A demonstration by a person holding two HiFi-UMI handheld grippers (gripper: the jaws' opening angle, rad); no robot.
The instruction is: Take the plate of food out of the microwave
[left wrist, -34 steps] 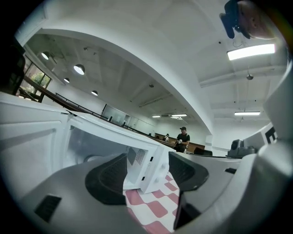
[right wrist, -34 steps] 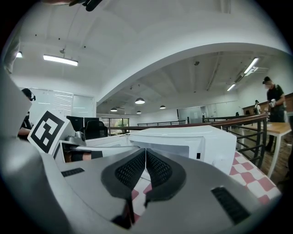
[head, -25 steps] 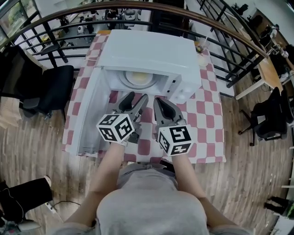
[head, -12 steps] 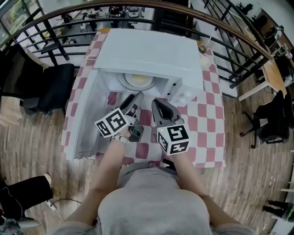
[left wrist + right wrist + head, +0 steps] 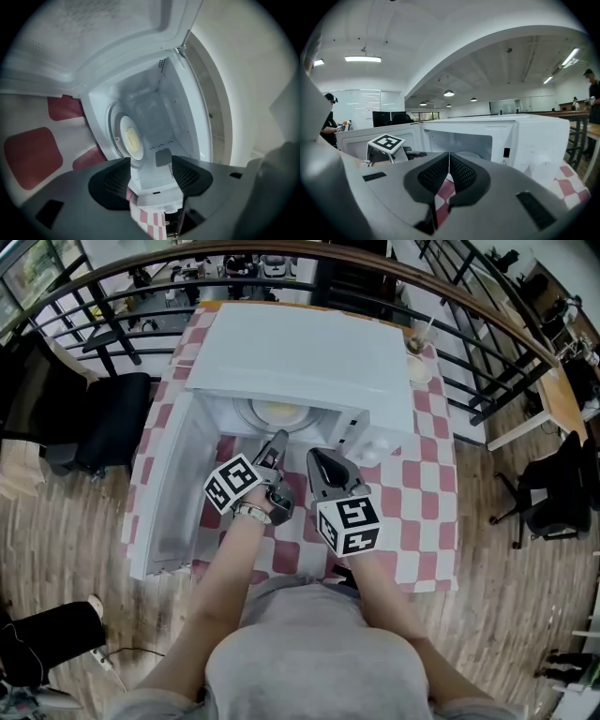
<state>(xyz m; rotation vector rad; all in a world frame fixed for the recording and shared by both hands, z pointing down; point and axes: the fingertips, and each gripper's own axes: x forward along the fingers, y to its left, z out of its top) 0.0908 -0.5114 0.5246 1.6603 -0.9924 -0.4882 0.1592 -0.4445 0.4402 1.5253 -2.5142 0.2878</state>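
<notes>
One microwave [image 5: 300, 343], checked tablecloth [image 5: 427, 488], wooden floor [image 5: 75, 521].

The microwave [image 5: 300, 343] is white, the tablecloth [image 5: 427, 474] red-and-white checked, the food [image 5: 132, 138] pale yellow.

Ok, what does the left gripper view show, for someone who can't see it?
The left gripper, jaws apart and empty, points into the open microwave, where a plate of yellow food sits inside.

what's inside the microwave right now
A white plate of yellow food sits on the round turntable in the open microwave; nothing else shows. From the head view, the microwave's top covers the plate's far part.
</notes>
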